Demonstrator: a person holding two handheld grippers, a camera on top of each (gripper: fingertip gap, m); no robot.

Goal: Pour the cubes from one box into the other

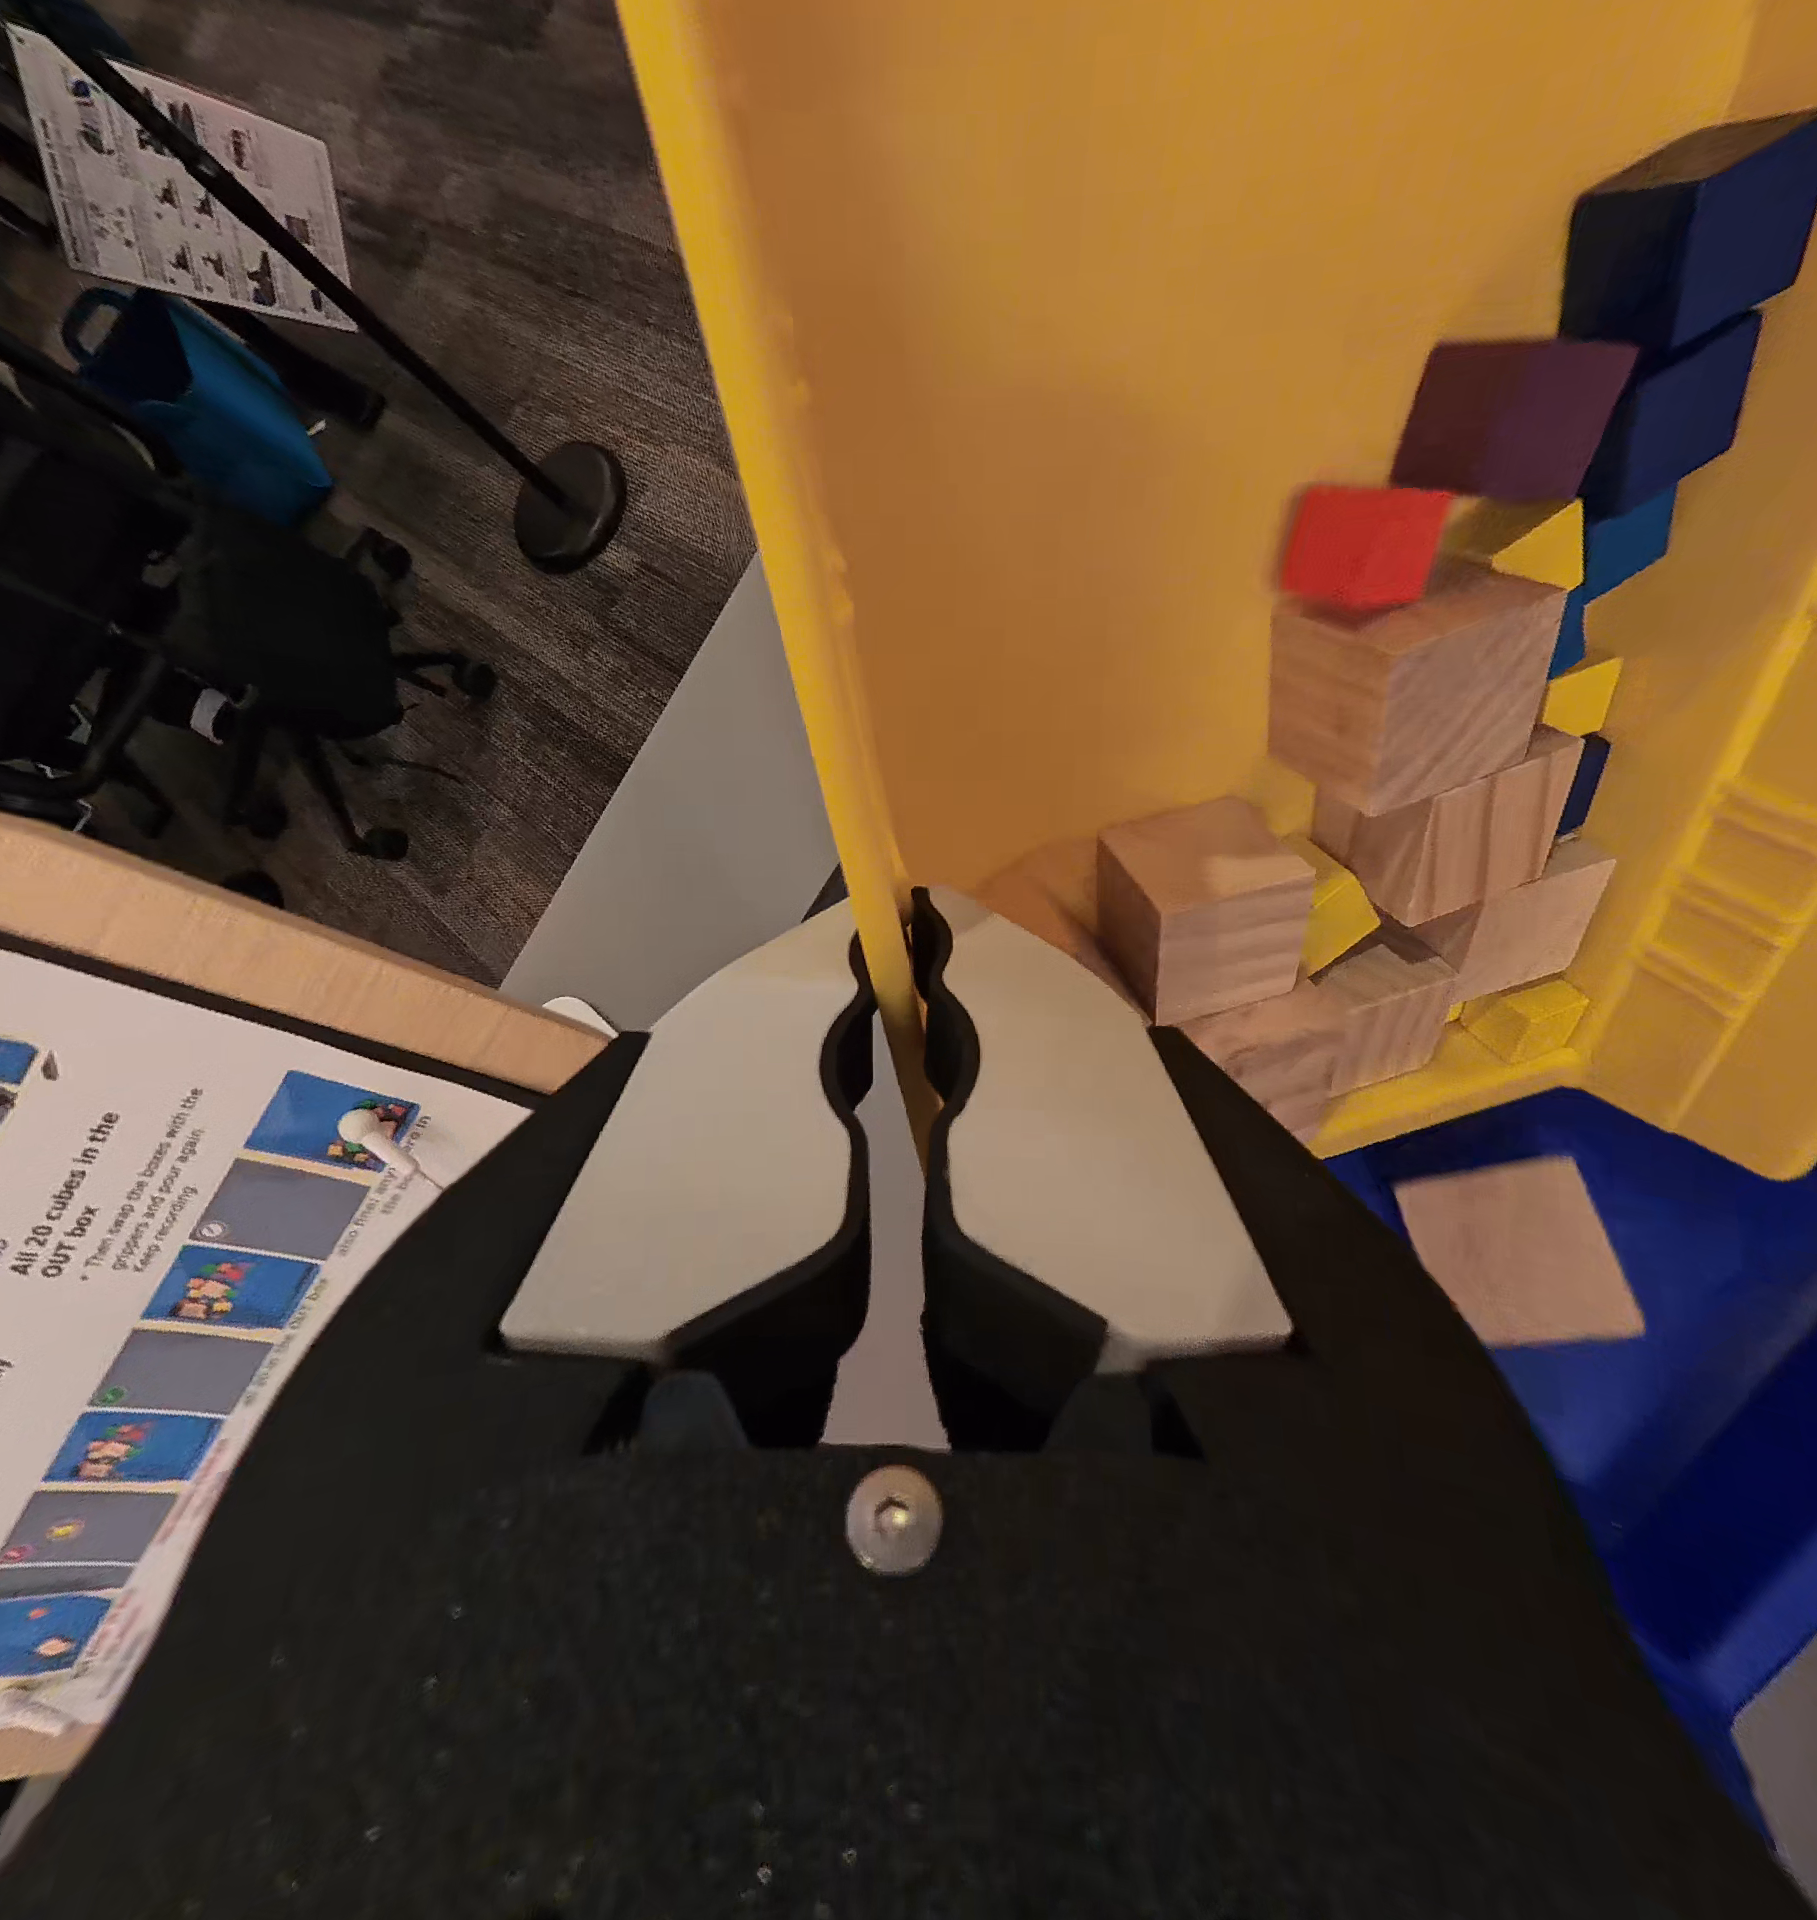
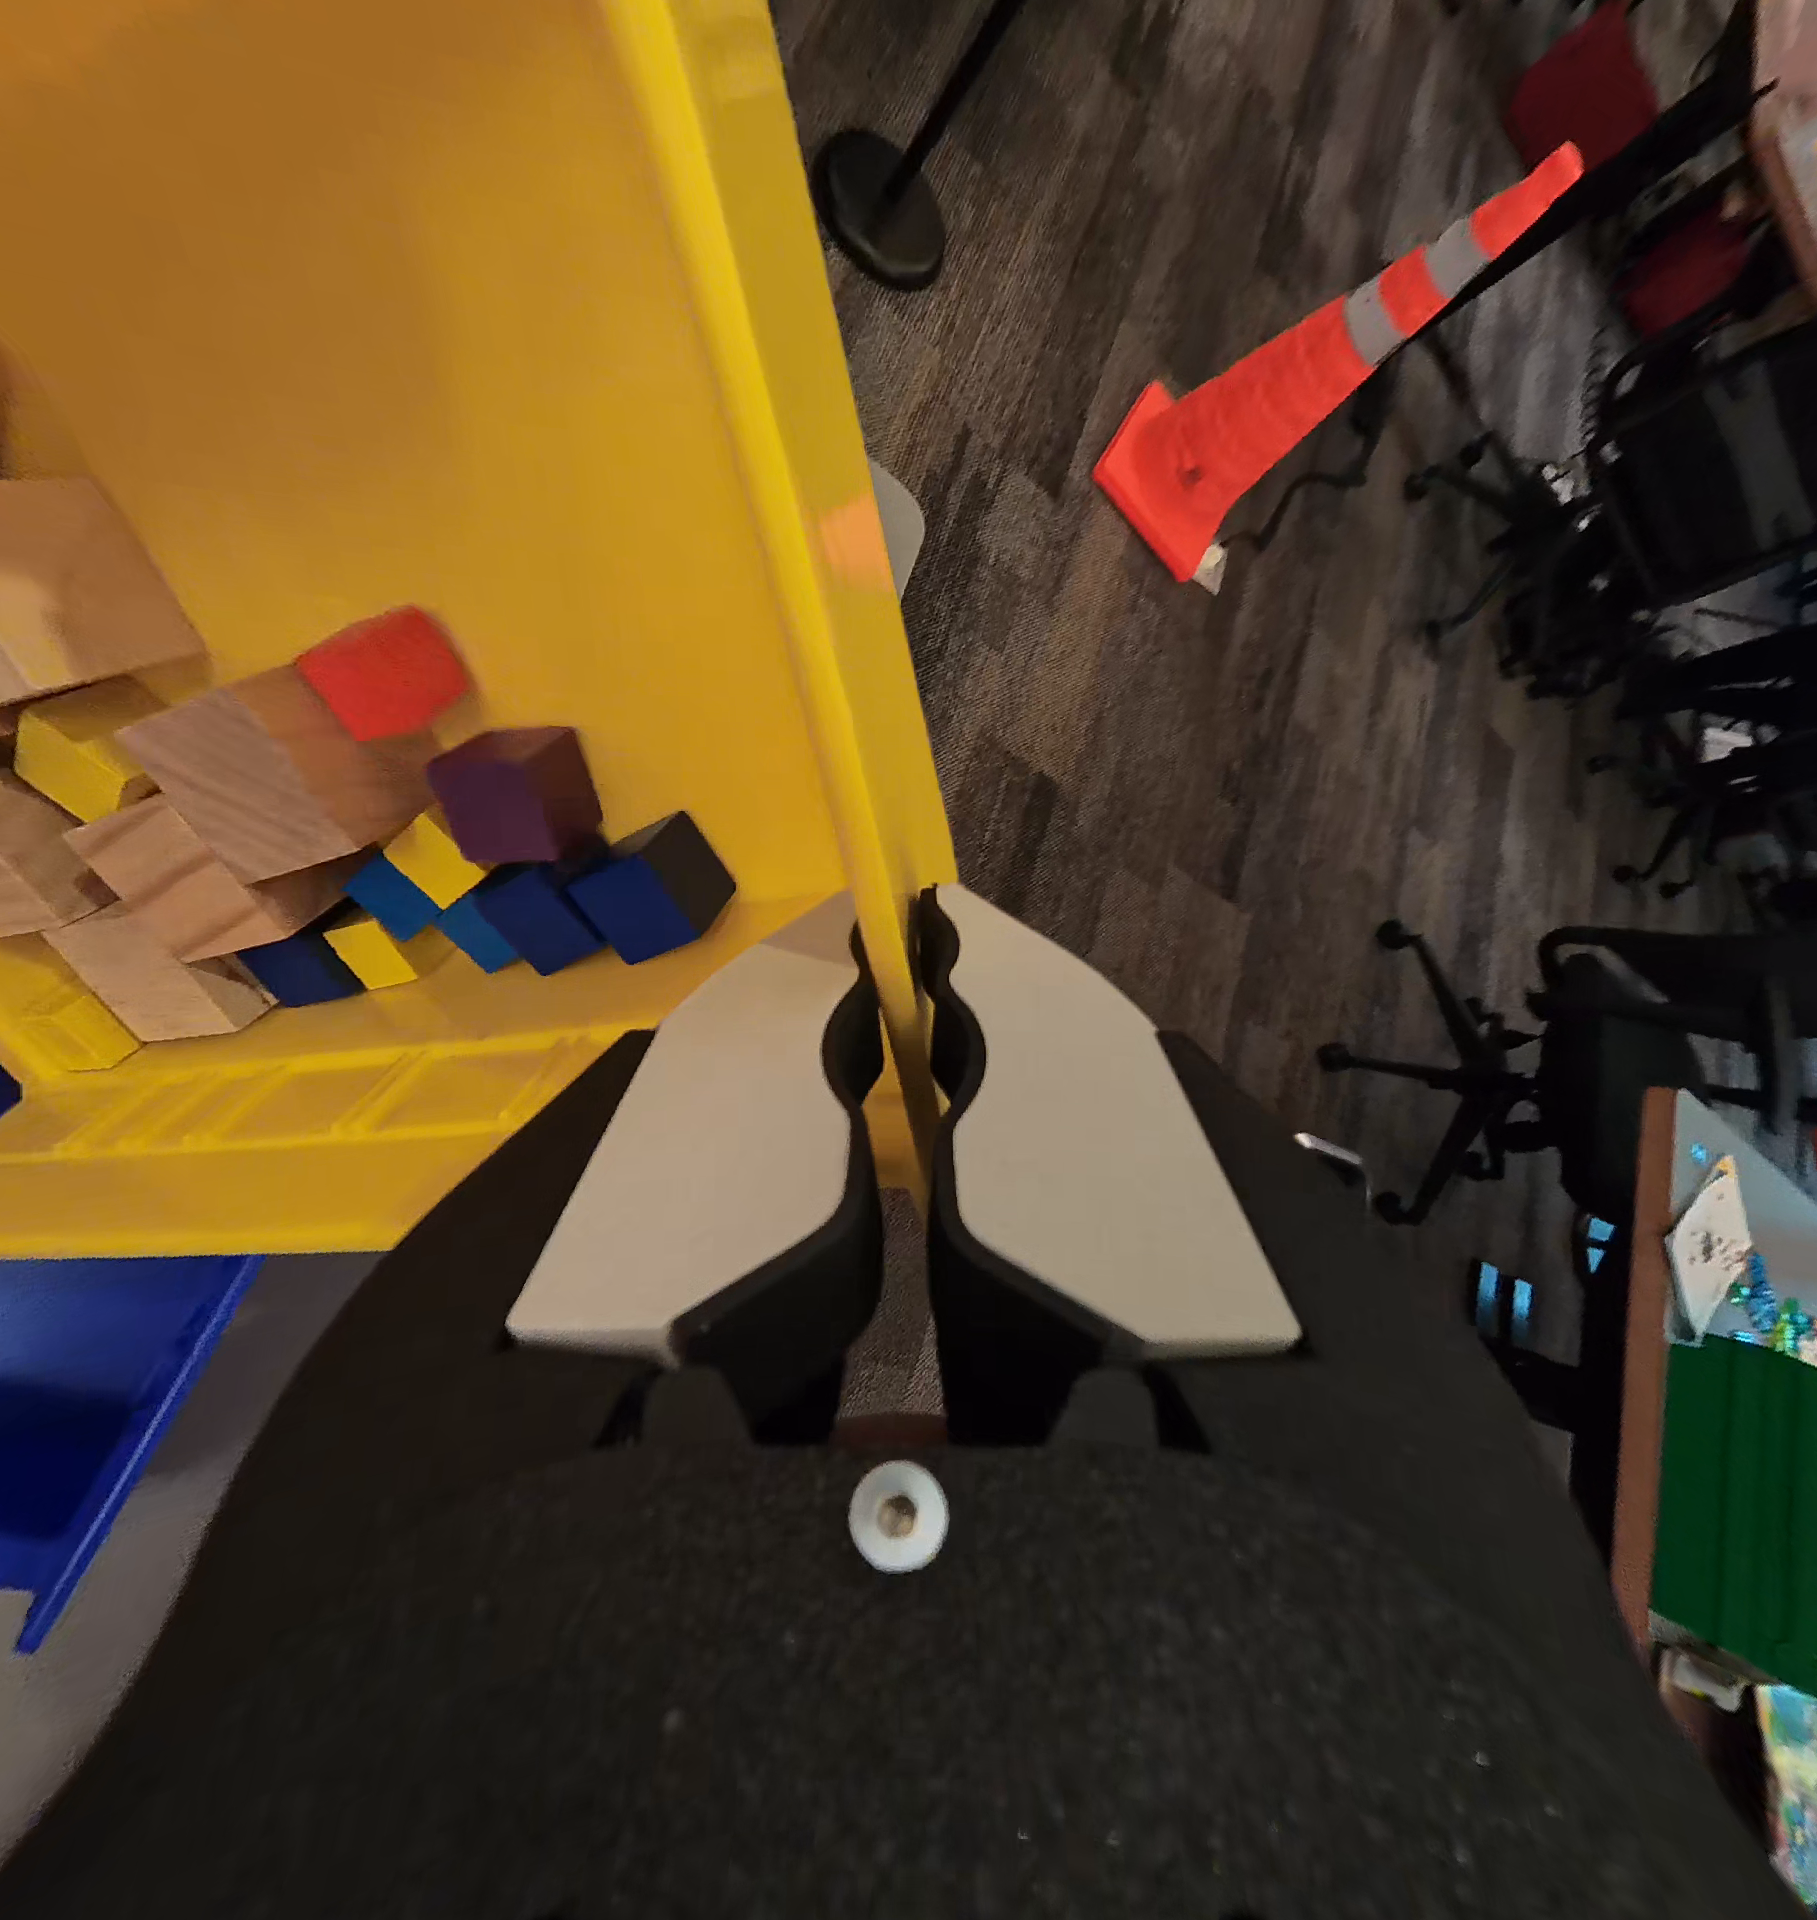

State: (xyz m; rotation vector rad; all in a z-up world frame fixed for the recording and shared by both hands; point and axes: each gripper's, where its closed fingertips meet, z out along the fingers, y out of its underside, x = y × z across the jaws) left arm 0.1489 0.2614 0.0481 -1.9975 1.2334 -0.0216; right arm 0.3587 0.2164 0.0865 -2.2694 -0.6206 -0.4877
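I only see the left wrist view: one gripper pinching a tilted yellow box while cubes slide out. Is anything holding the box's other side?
Observer: Yes. The right gripper is shut on the opposite wall of the yellow box.
Operator: What lies beyond that side?
Observer: An orange cone with grey bands, close to some black chairs.
Operator: Anything else over there?
Observer: A green thing at the far right edge; I cannot tell what it is.

Wooden table bears printed sheet; carpeted floor below.
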